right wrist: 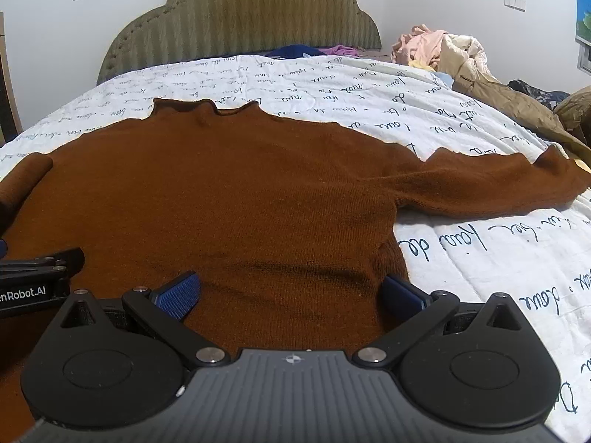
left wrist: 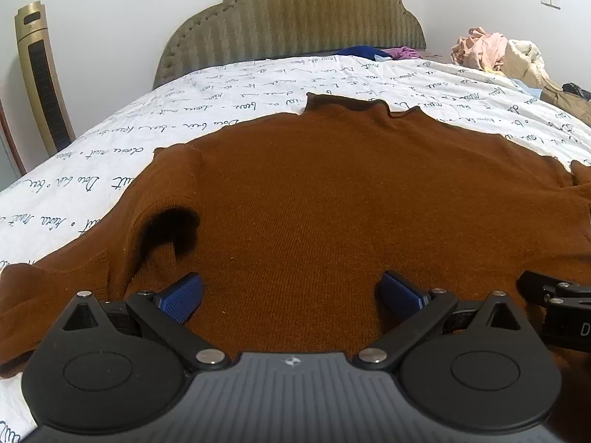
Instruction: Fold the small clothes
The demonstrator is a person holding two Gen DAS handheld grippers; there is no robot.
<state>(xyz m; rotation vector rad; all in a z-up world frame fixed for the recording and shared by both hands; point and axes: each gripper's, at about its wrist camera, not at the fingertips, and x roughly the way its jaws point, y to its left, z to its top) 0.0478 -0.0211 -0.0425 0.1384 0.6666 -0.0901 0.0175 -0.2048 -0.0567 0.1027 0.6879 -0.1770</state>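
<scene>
While both grippers hovered low over the hem end of the sweater [left wrist: 332, 192], nothing was yet gripped. Left gripper [left wrist: 290, 293]: jaws spread wide, blue pads clear of the knit, empty. Right gripper [right wrist: 291, 291]: jaws likewise spread, empty, near the sweater's right side edge. The two tools sat side by side, close together.

Sweater lay flat on the bed [right wrist: 480, 258], mid-mattress, on the white quilt printed with script. Collar [right wrist: 207, 109] pointed toward the headboard [right wrist: 236, 18]; hem toward the foot edge, under the grippers. Long axis of the body ran head-to-foot. Right sleeve [right wrist: 498, 184] stretched straight out toward the right edge of the bed. Left sleeve [left wrist: 159, 199] was bunched and partly doubled back, with a raised loop of cloth.

Judgement: the step in hand looks like taking hold for a first fold. To do it well, flatten the left sleeve first. Then pinch both layers of knit fully between the pads and lift evenly, so the fold line stays straight.

A heap of other clothes [right wrist: 443, 48] lay at the far right corner.
</scene>
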